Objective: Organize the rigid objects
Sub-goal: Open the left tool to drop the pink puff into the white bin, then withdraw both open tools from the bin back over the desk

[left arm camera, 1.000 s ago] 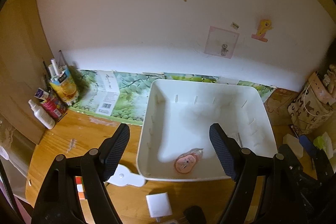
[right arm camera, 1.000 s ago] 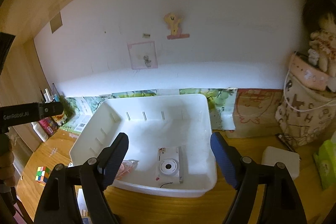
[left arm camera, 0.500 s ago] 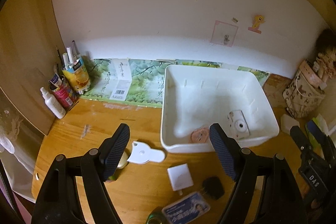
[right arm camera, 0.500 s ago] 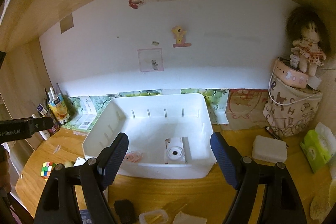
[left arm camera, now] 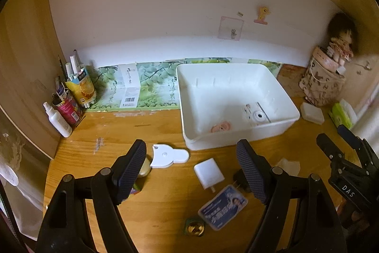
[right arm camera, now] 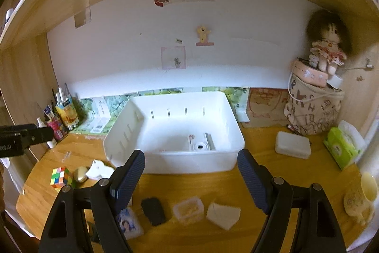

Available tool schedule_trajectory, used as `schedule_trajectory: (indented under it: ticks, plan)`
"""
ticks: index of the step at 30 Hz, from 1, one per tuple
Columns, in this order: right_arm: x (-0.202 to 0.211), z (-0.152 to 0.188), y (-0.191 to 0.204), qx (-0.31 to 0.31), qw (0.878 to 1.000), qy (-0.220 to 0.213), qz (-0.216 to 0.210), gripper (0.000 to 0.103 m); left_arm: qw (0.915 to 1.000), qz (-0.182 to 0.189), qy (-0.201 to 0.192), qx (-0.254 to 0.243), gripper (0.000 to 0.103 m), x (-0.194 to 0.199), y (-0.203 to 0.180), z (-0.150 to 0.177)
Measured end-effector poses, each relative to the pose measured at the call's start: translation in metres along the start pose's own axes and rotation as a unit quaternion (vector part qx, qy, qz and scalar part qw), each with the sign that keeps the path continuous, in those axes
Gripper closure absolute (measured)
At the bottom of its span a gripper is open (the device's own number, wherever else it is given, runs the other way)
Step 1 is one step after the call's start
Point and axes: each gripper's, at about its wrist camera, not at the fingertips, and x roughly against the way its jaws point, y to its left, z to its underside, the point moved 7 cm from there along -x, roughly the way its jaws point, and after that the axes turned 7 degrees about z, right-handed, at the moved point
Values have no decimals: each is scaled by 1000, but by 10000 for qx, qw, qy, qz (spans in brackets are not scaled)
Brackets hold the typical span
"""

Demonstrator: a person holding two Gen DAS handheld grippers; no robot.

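Grippers hover above the desk, aimed at the white bin (right arm camera: pixel 174 134): left gripper (left arm camera: pixel 191 170) and right gripper (right arm camera: pixel 190 178) both spread wide, empty. Inside the bin lie a white camera (left arm camera: pixel 257 115) and a pink trinket (left arm camera: pixel 220 127).

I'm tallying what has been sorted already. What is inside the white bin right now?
The white bin holds a small white camera and a pink round item. The near wall hides part of the floor in the right wrist view.

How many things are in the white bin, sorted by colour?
Pink: 1, the small pink thing
White: 1, the toy camera
Total inside the white bin: 2
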Motion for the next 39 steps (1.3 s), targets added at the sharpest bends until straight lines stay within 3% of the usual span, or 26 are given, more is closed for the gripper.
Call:
schedule_trajectory:
  ticks: [9, 17, 30, 39]
  plan:
    - [24, 44, 6, 371, 9987, 192, 290, 22, 9996, 144, 227, -88, 22, 17, 18, 25]
    - [38, 75, 15, 559, 9972, 431, 242, 22, 9970, 393, 660, -110, 22, 15, 27, 53]
    - [26, 117, -1, 464, 9930, 1038, 328, 22, 9871, 615, 1308, -682, 22, -5, 4, 80]
    - [1, 129, -22, 225, 9910, 1267, 360, 22, 9760, 545, 1759, -1162, 22, -31, -24, 86]
